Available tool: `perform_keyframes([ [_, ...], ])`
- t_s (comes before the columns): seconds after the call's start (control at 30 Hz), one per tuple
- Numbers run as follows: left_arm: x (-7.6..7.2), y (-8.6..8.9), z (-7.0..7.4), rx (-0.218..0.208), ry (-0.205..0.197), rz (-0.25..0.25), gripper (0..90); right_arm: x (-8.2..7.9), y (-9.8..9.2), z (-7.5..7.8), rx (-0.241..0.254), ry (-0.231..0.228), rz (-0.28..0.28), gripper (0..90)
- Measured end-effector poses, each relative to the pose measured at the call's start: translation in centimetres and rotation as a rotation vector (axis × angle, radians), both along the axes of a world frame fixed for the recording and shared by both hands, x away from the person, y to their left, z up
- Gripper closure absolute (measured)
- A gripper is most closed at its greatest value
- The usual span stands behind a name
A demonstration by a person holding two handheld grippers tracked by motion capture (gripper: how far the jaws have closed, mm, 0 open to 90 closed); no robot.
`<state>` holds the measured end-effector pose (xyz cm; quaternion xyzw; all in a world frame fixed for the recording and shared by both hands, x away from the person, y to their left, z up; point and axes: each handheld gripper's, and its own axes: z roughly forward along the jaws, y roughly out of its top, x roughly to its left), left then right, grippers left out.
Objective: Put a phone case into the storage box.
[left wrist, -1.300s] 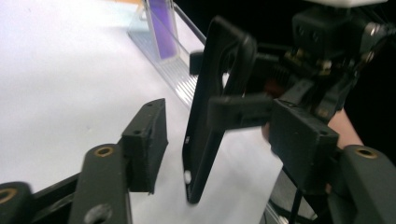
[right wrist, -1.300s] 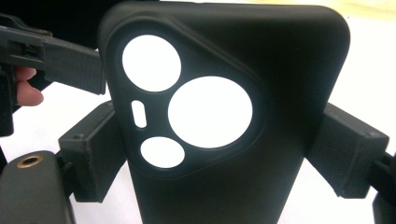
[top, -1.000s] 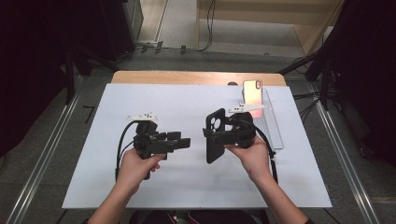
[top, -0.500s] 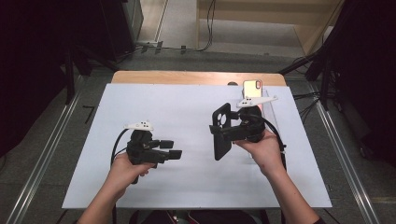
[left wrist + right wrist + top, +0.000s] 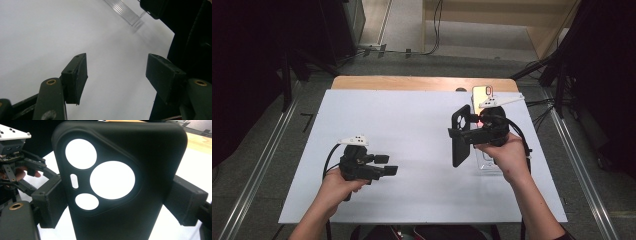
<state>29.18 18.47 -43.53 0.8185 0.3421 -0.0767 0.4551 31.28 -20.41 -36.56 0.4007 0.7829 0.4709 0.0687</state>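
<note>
A black phone case (image 5: 458, 147) with round camera cut-outs stands upright above the right half of the white mat (image 5: 412, 120). My right gripper (image 5: 460, 131) is shut on its sides. In the right gripper view the case (image 5: 120, 182) sits between the two pads (image 5: 50, 202), its cut-outs facing the camera. My left gripper (image 5: 387, 165) hovers low over the mat's near left part, pointing right. Its jaws (image 5: 117, 75) are open with nothing between them. A phone (image 5: 482, 94) lies at the back right of the mat.
A clear plastic holder (image 5: 486, 162) lies on the mat under the right hand, and its ribbed end (image 5: 123, 11) appears far off in the left gripper view. A wooden table edge (image 5: 412, 82) runs behind the mat. Dark floor and metal rails flank the table.
The left hand has drawn back to the left and nearer the front edge, sinking a little. The right hand has carried the case to the right and upward. Neither grip has altered.
</note>
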Motion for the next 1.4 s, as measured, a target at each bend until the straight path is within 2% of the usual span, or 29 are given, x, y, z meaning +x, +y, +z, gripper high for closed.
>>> perform_keyframes([
  [0.2, -0.3, 1.5, 0.1, 0.0, -0.005, 0.037, 34.1, 0.0, -1.6, 0.6, -0.005, -0.022, -0.055, 11.8],
  [0.4, -0.4, 2.2, -0.1, 0.004, -0.006, 0.048, 32.6, 0.0, -3.6, 1.0, 0.011, -0.048, -0.162, 11.7],
  [0.57, -0.5, 2.4, -0.2, 0.008, -0.004, 0.049, 32.6, 0.4, -4.7, 0.8, -0.019, -0.053, -0.246, 11.7],
  [0.8, -0.6, 2.8, -0.2, 0.008, -0.006, 0.057, 32.6, 0.9, -6.7, 0.6, -0.019, -0.063, -0.349, 11.9],
  [1.0, -0.6, 3.2, -0.1, 0.002, -0.008, 0.063, 32.6, 2.3, -7.7, -0.1, -0.057, -0.071, -0.45, 11.9],
  [1.07, -0.7, 3.2, -0.1, 0.002, -0.01, 0.066, 32.6, 3.0, -7.9, -0.6, -0.051, -0.065, -0.486, 11.9],
  [1.17, -0.7, 3.4, 0.0, 0.003, -0.013, 0.069, 32.6, 4.0, -8.1, -1.1, -0.06, -0.069, -0.517, 12.0],
  [1.4, -0.6, 3.7, 0.1, -0.011, -0.014, 0.098, 32.6, 6.1, -7.7, -2.9, -0.118, -0.058, -0.567, 11.9],
])
